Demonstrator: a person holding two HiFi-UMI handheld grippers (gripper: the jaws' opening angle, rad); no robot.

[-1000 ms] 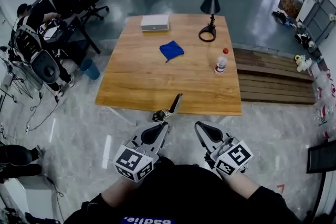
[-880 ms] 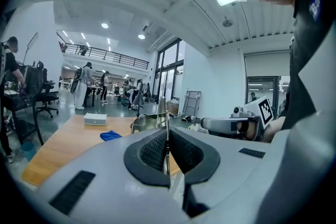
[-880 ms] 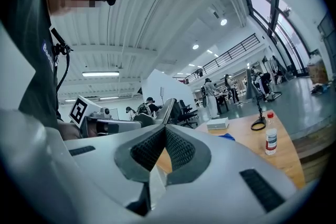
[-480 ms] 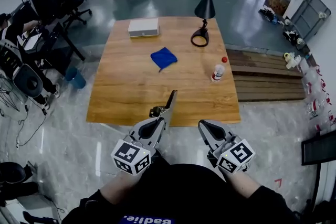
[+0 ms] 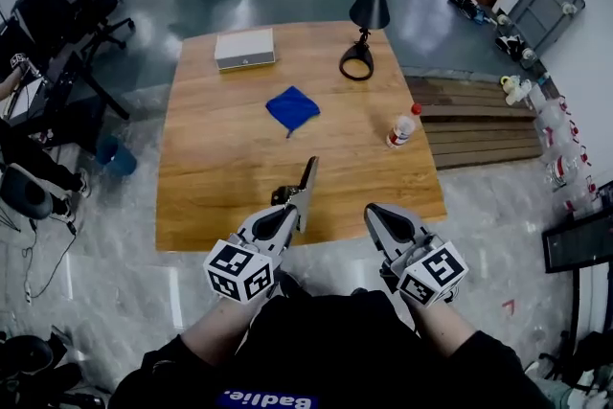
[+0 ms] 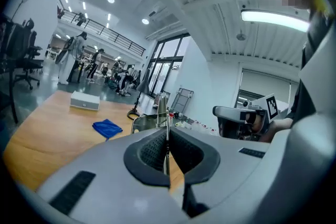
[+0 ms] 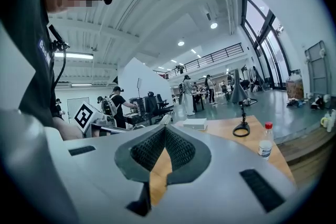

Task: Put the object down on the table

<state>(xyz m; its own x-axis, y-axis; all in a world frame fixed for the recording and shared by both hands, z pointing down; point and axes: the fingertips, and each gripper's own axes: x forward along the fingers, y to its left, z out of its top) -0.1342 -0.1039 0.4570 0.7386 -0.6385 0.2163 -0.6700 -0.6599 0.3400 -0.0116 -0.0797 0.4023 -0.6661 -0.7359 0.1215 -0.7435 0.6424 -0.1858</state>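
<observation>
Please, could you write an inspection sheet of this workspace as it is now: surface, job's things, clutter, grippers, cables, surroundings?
Surface: wooden table on a grey floor.
Job's things: metal tool, held up over the table's near edge, not yet put down.
Clutter: white box, black lamp, blue cloth and a bottle with a red cap, all on the table, apart from each other.
Grippers: left gripper shut on the metal tool; right gripper shut, empty.
Cables: thin cables on the floor left of the table.
Surroundings: office chairs at left, wooden platform at right, people far off.
</observation>
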